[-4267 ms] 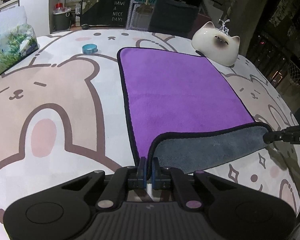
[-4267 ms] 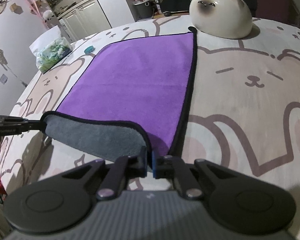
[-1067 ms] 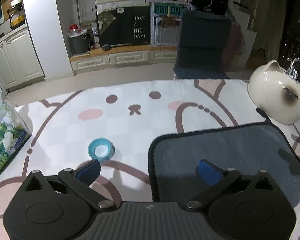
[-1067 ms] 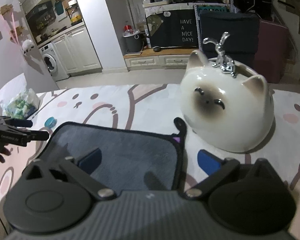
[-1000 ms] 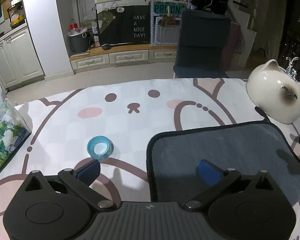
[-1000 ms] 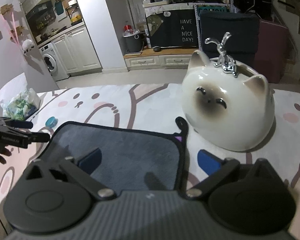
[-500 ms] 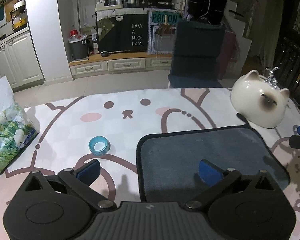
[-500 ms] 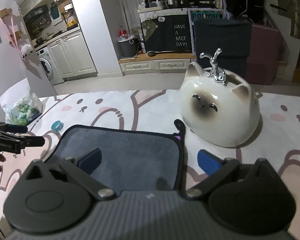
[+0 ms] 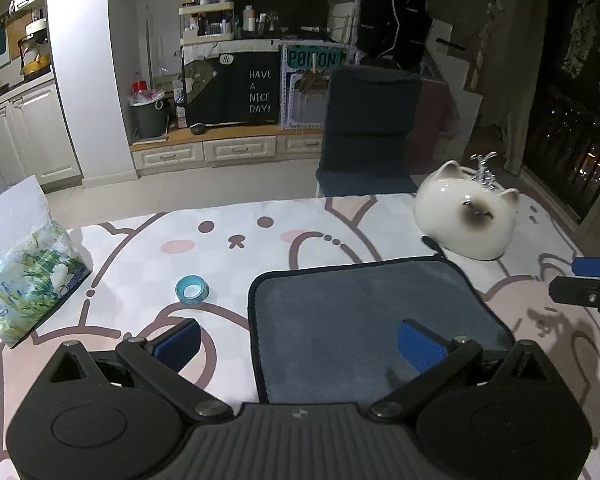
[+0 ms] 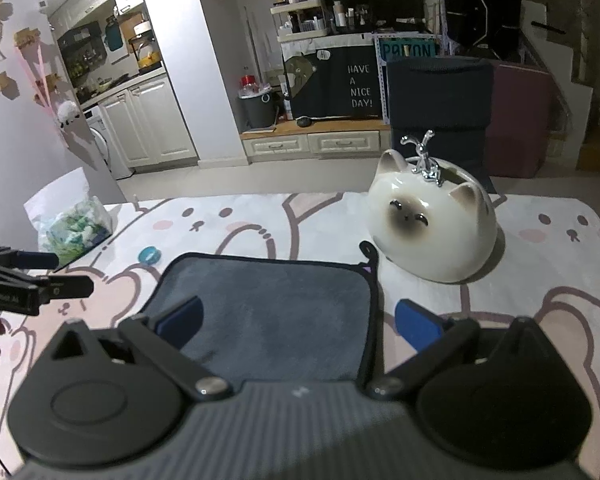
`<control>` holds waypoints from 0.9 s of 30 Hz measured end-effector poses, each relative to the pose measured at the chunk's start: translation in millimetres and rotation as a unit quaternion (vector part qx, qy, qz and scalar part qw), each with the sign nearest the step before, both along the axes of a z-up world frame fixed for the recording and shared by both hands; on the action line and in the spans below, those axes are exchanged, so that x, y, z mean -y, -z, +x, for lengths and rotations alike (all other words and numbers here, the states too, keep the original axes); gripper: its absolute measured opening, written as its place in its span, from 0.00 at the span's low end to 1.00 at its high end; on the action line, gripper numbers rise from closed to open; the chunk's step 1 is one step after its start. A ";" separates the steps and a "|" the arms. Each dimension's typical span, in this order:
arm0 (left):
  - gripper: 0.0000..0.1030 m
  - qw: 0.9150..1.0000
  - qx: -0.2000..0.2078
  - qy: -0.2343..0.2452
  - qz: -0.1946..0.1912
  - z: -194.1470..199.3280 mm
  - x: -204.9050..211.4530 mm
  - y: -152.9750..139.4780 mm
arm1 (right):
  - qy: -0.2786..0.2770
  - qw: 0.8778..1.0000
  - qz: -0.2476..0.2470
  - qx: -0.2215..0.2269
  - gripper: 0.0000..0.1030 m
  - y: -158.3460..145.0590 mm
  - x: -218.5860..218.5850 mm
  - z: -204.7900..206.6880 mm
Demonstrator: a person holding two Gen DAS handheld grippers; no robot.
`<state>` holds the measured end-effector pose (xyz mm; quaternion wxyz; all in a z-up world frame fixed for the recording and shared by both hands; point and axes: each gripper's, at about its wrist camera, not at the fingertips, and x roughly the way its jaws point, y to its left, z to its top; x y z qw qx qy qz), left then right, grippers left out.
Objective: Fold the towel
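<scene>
Both our left tongs (image 9: pixel 299 339) and right tongs (image 10: pixel 299 321) hang spread, pinching nothing. Just ahead the towel (image 9: pixel 364 320) lies folded grey-side-up on the bench (image 9: pixel 236 256) (long axis running left to right), between both hands; beyond sits the cat bowl (image 10: pixel 434 232).

The table is covered by a white cloth printed with pink-and-brown bears (image 9: pixel 236 240). Lying directly on it: a folded grey towel with black piping (image 9: pixel 364 320), a cream ceramic cat-shaped bowl (image 9: pixel 466 220), a small blue tape ring (image 9: pixel 192 289), and a green-patterned soft tissue pack (image 9: pixel 28 276).
</scene>
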<state>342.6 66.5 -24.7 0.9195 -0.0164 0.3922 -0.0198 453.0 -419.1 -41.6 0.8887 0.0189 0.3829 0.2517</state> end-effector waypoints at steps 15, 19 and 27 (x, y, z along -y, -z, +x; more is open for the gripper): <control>1.00 1.000 0.025 0.001 -0.011 -75.0 16.2 -38.4 | -0.007 1.000 -0.002 0.022 1.00 -34.8 9.2 -71.8; 1.00 0.999 0.031 0.002 -0.014 -95.3 18.5 -47.0 | -0.006 1.000 0.000 0.029 1.00 -43.4 13.5 -90.6; 1.00 0.999 0.044 0.001 -0.013 -134.9 25.0 -63.1 | -0.009 0.999 -0.001 0.041 1.00 -59.2 22.4 -129.5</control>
